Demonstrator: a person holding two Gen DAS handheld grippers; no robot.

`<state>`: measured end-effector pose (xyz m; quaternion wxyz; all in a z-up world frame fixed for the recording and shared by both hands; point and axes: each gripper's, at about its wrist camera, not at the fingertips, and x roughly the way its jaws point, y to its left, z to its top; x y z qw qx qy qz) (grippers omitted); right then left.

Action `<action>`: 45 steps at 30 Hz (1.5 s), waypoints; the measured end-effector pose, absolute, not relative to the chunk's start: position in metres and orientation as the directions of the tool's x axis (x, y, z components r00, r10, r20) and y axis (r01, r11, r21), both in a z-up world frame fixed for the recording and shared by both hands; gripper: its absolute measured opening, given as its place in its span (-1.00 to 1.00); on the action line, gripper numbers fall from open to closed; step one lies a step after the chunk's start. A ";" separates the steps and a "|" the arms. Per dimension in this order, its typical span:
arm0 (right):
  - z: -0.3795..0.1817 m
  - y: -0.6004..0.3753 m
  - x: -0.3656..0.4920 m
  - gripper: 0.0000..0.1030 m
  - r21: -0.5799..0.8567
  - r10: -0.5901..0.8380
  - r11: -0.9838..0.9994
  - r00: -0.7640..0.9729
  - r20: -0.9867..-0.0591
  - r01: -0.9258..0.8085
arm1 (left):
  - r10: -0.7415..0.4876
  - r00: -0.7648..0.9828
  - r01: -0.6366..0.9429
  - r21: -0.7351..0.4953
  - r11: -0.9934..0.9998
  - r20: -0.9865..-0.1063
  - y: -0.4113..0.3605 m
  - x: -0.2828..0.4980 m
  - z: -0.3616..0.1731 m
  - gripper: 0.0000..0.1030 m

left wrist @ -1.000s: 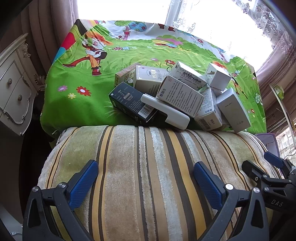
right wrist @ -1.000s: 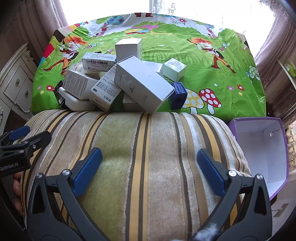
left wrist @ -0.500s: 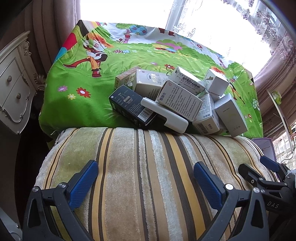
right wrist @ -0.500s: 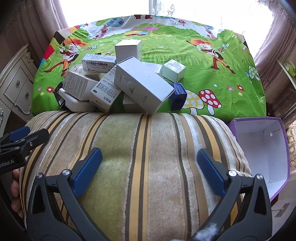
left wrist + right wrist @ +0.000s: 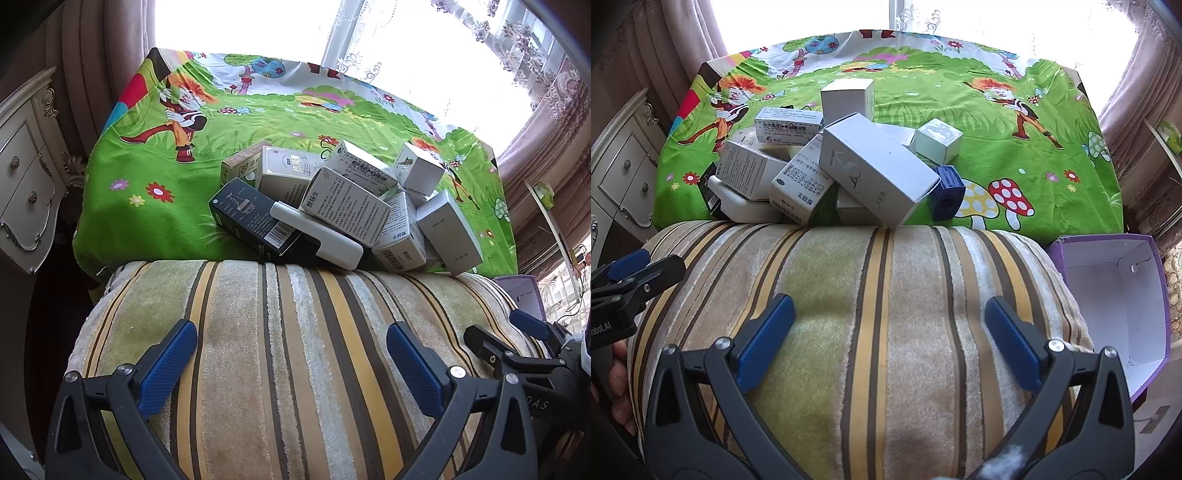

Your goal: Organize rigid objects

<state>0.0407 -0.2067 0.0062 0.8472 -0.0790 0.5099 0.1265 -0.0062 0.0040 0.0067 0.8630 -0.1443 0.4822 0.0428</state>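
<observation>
A heap of several cardboard boxes lies on the green cartoon cloth (image 5: 155,173). In it are a dark box with a barcode (image 5: 251,221), a flat white case (image 5: 317,236) and a long grey box (image 5: 875,166); a small blue box (image 5: 947,194) sits at the heap's right. My left gripper (image 5: 291,358) is open and empty over the striped cushion (image 5: 280,350), short of the heap. My right gripper (image 5: 890,343) is open and empty over the same cushion (image 5: 886,314). Each gripper shows at the edge of the other's view.
An open purple box with a white inside (image 5: 1115,306) stands to the right of the cushion. A white drawer cabinet (image 5: 26,192) stands at the left. Curtains and a bright window lie behind the table.
The left gripper has drawn back a little and tilted up, so the heap sits slightly lower and smaller in its view. The right view is almost the same.
</observation>
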 end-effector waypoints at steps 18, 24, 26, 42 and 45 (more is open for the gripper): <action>0.027 -0.230 0.052 1.00 0.181 0.285 0.943 0.401 -0.870 -0.278 | -0.146 0.572 -0.112 -0.253 0.961 -0.807 -0.004 0.001 0.029 1.00; 0.038 -0.229 0.061 1.00 0.193 0.313 0.932 0.417 -0.854 -0.306 | -0.131 0.584 -0.063 -0.205 0.977 -0.801 -0.006 0.013 0.039 1.00; 0.041 -0.227 0.064 1.00 0.176 0.311 0.928 0.426 -0.849 -0.327 | -0.128 0.585 -0.045 -0.189 0.981 -0.801 -0.006 0.019 0.042 1.00; 0.037 -0.208 0.106 1.00 0.035 0.340 0.802 0.406 -0.848 -0.597 | -0.105 0.531 0.074 -0.078 0.994 -0.841 -0.018 0.077 0.029 1.00; 0.033 -0.203 0.112 1.00 0.020 0.346 0.766 0.385 -0.856 -0.642 | -0.091 0.525 0.072 -0.062 0.995 -0.846 -0.022 0.085 0.026 1.00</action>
